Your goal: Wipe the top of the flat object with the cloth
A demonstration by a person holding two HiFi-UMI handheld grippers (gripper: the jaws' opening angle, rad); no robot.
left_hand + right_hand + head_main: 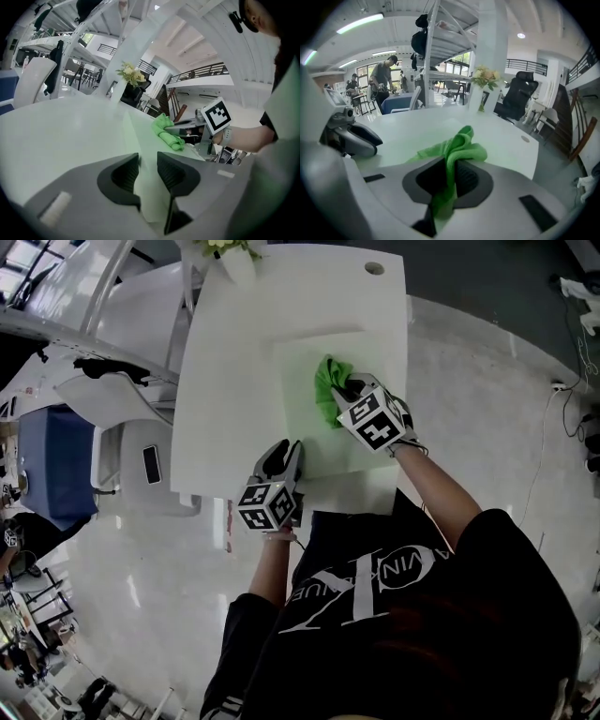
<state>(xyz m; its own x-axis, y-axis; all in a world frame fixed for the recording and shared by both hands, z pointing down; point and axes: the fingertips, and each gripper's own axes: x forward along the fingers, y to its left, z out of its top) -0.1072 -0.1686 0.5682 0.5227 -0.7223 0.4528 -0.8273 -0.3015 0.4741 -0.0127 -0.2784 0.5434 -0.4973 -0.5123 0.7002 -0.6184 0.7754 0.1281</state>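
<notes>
Your right tongs (349,388) clamp the cloth (326,397); left tongs (281,456) stand apart at the near-left corner of the board (309,354). Push hard and it may skid across the worktop (230,381).

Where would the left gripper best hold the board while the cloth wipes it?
Its near edge, from the person's side. The board lies flat and thin on the table, so only an edge offers grip; the near one seems to overhang. That keeps the left gripper clear of the cloth in the right gripper.
</notes>
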